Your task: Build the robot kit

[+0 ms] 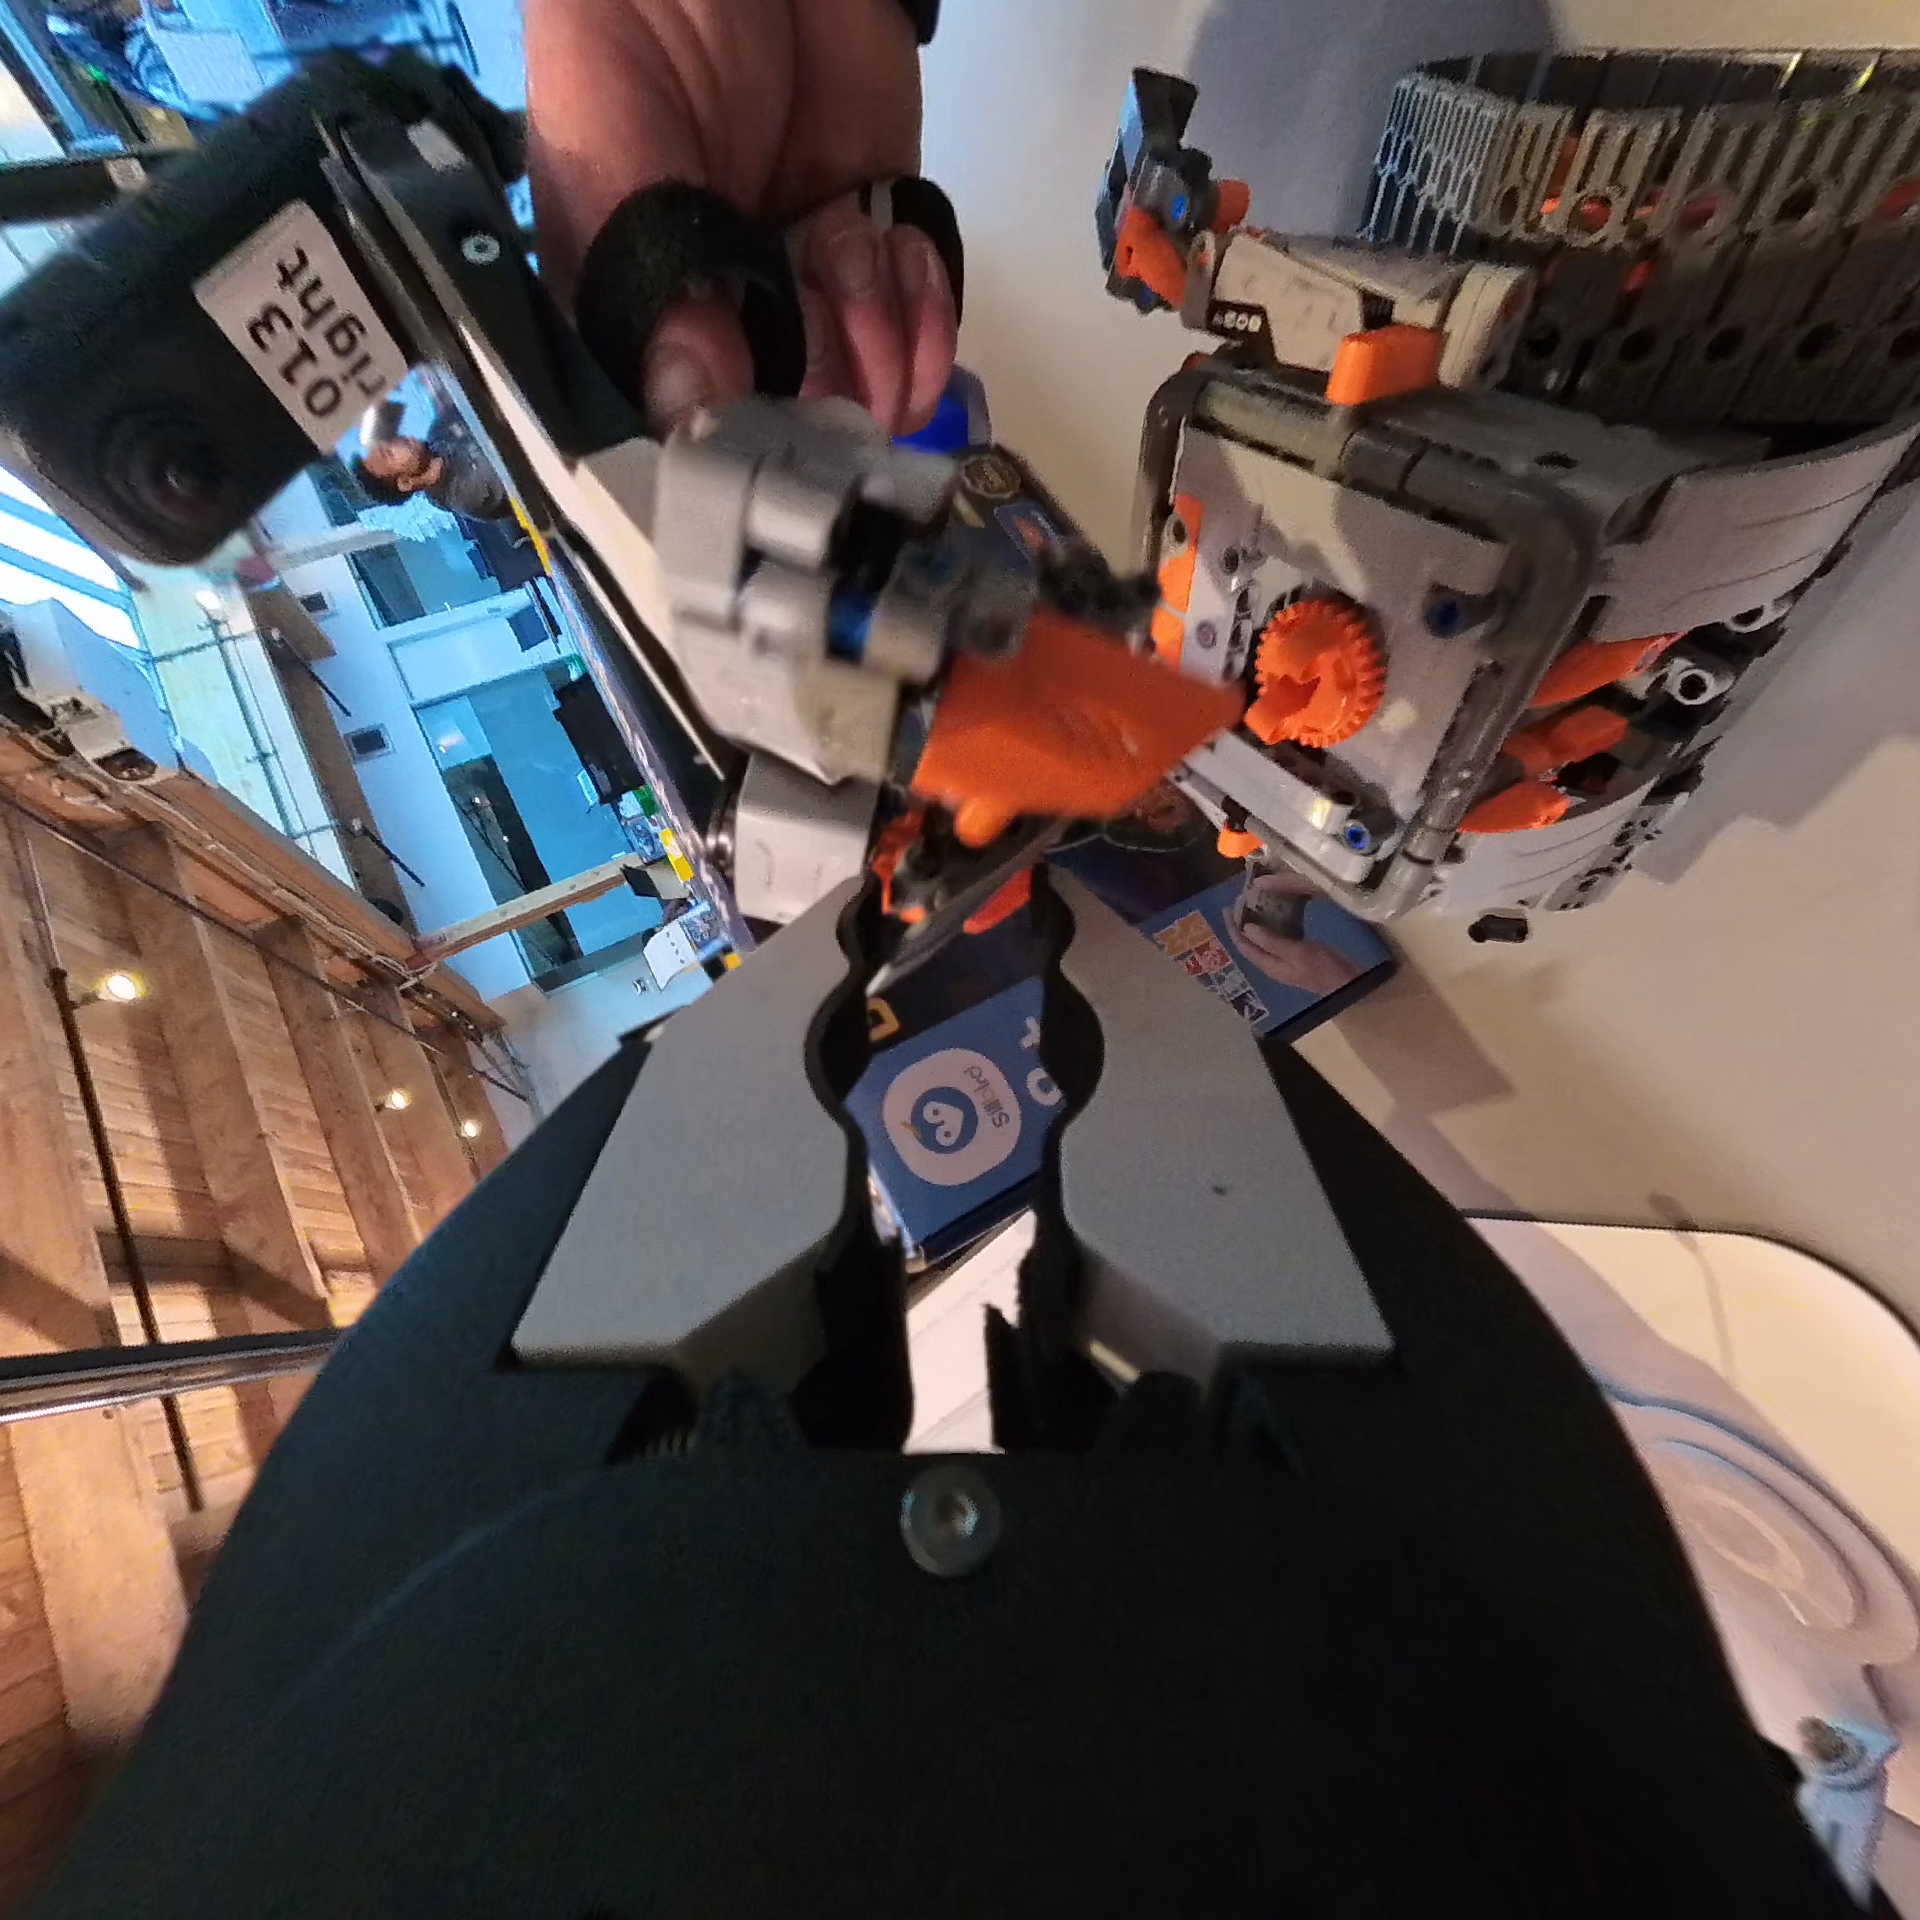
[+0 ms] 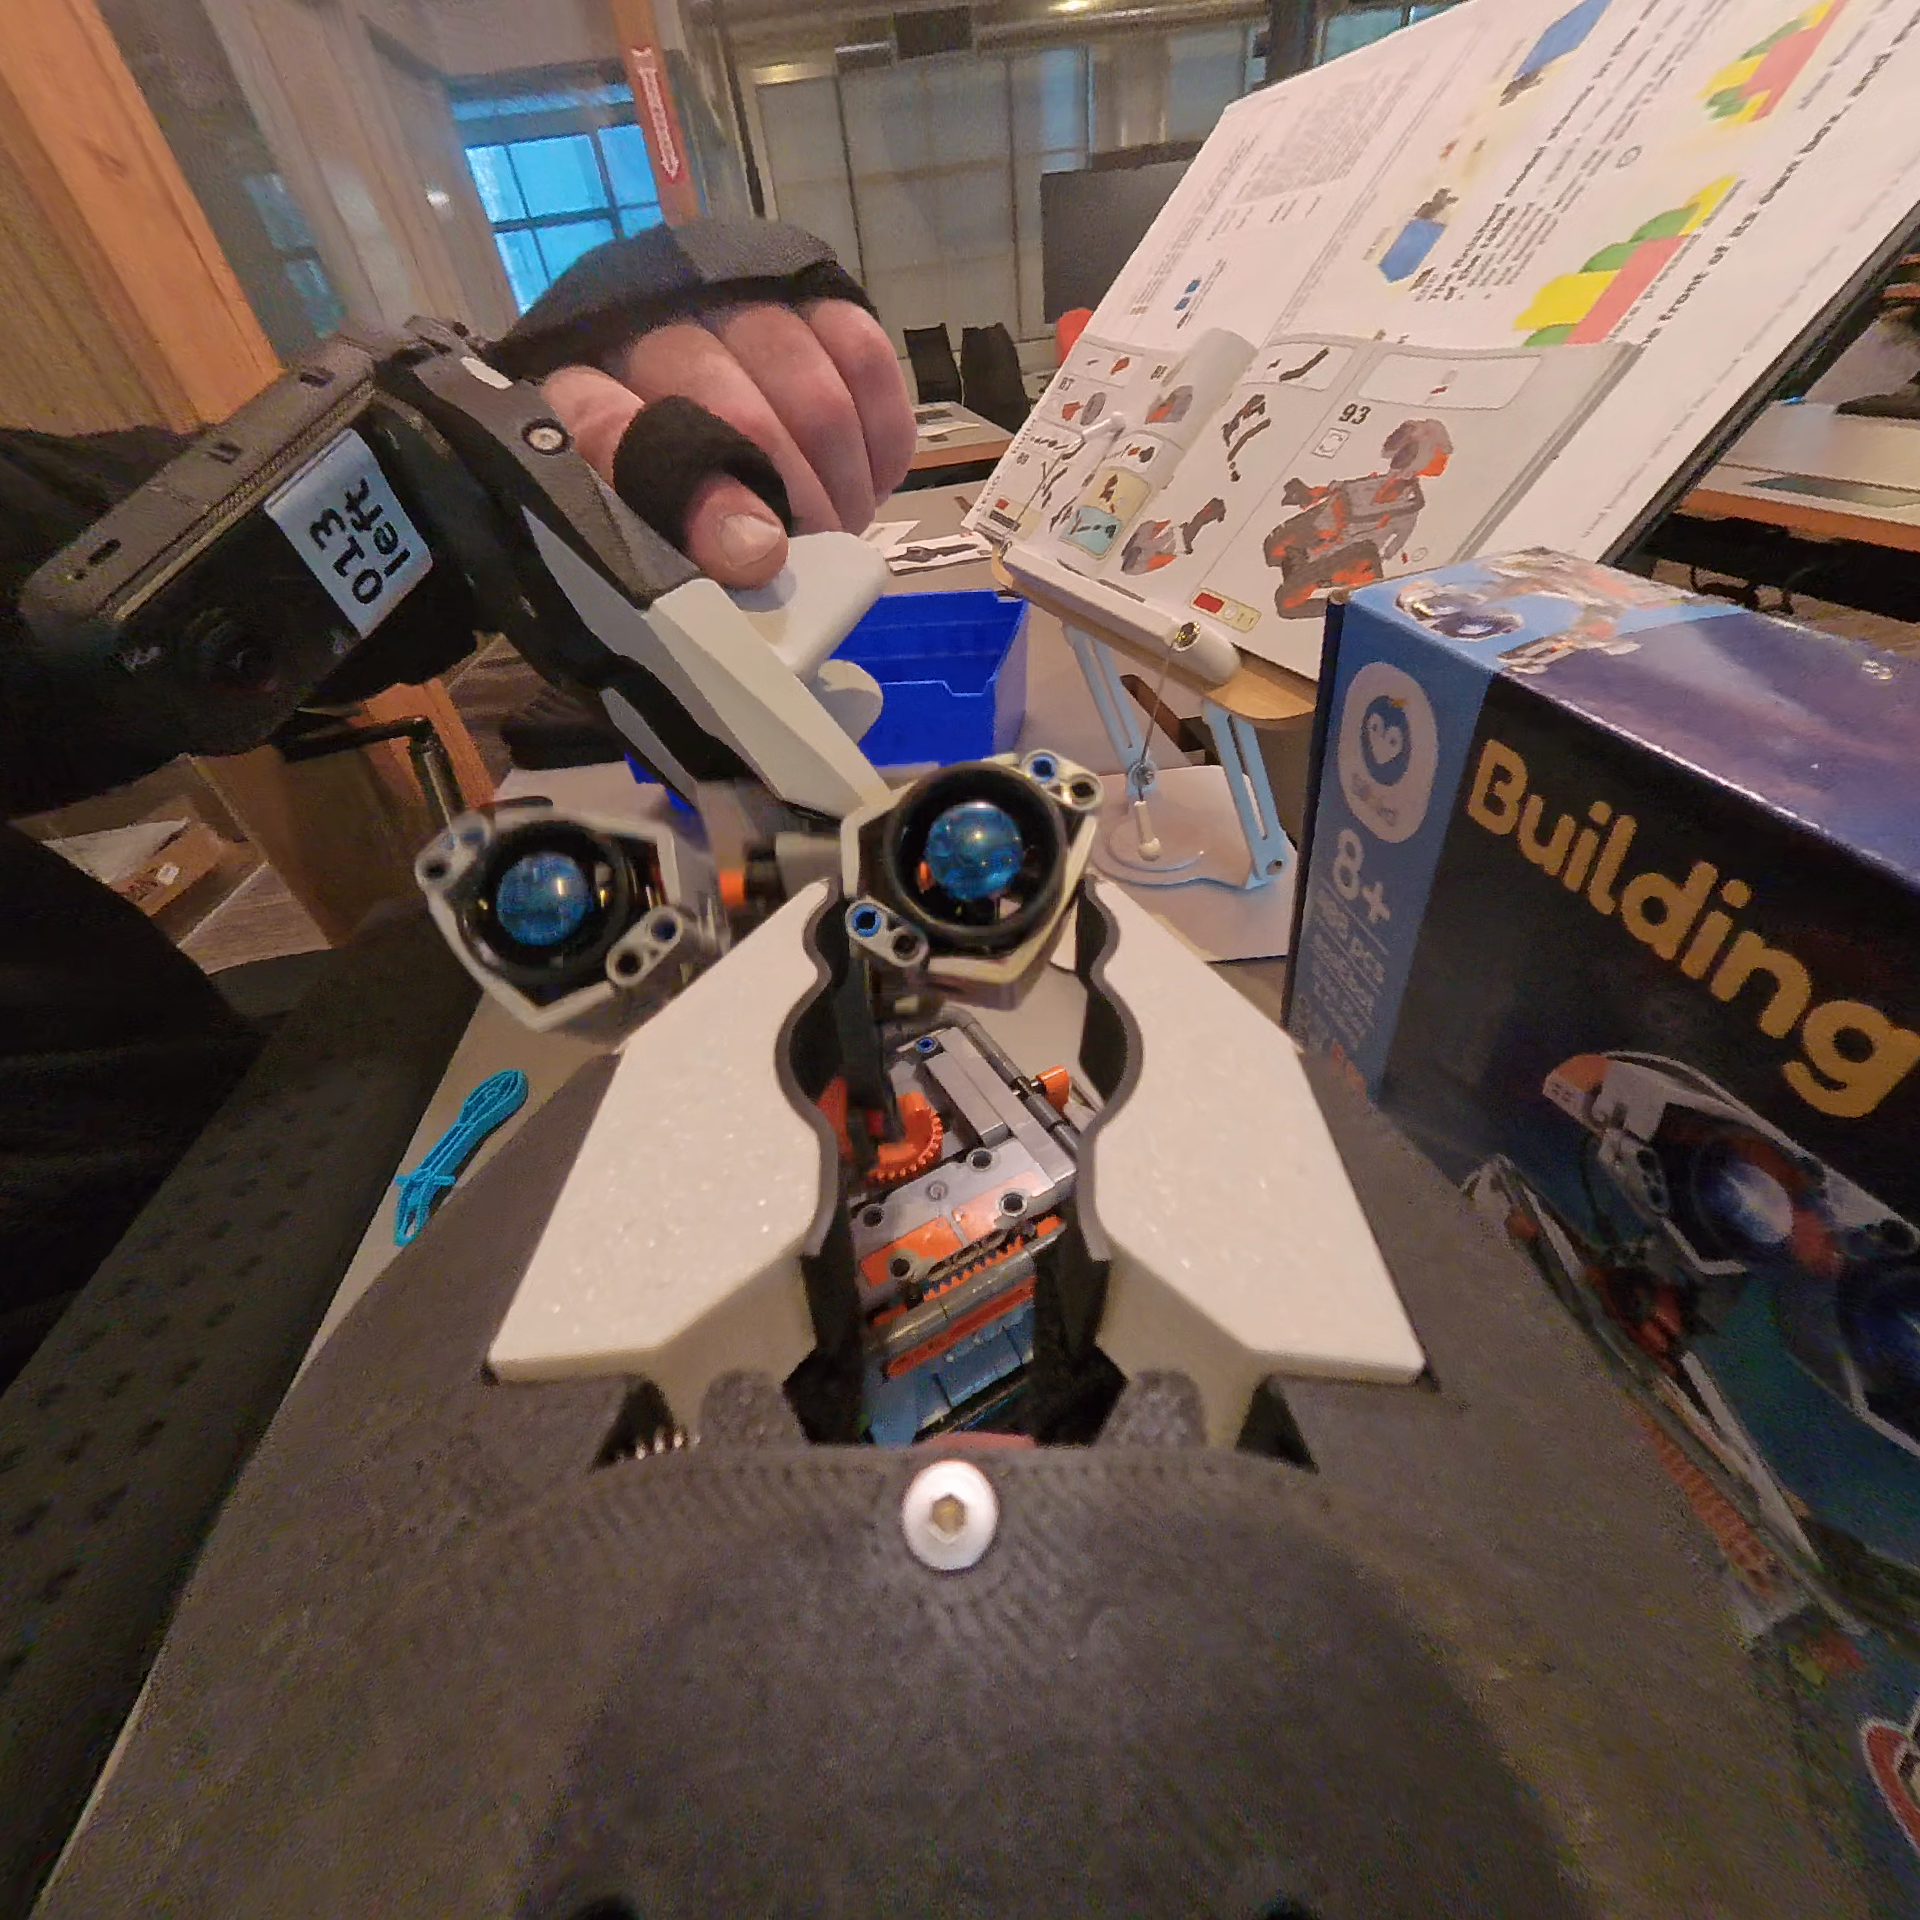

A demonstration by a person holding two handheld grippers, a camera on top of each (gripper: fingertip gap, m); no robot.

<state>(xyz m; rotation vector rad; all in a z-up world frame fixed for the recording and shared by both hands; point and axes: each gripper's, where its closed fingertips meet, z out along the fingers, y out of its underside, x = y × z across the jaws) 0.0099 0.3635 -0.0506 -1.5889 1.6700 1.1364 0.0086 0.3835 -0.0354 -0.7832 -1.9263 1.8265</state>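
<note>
A pale desk (image 2: pixel 1132 997) stands in a timber-walled workroom. The left gripper (image 1: pixel 951 914) has its jaws closed on the toy robot's orange and grey head piece (image 1: pixel 1039 717). The right gripper (image 2: pixel 951 925) has its jaws closed on a black strut under the goggle eyes (image 2: pixel 966 862). The tracked body (image 1: pixel 1455 623) lies at two o'clock in the left wrist view. In the right wrist view, a blue box (image 2: pixel 1621 935) stands at three o'clock and an instruction booklet (image 2: pixel 1299 468) at one.

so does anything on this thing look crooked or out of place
The two blue-lensed eye pods are not level in the right wrist view. The one on the left of the picture sits lower and tilts outward, while the other eye pod faces forward. A teal elastic band also lies loose beside the brick model.
</note>
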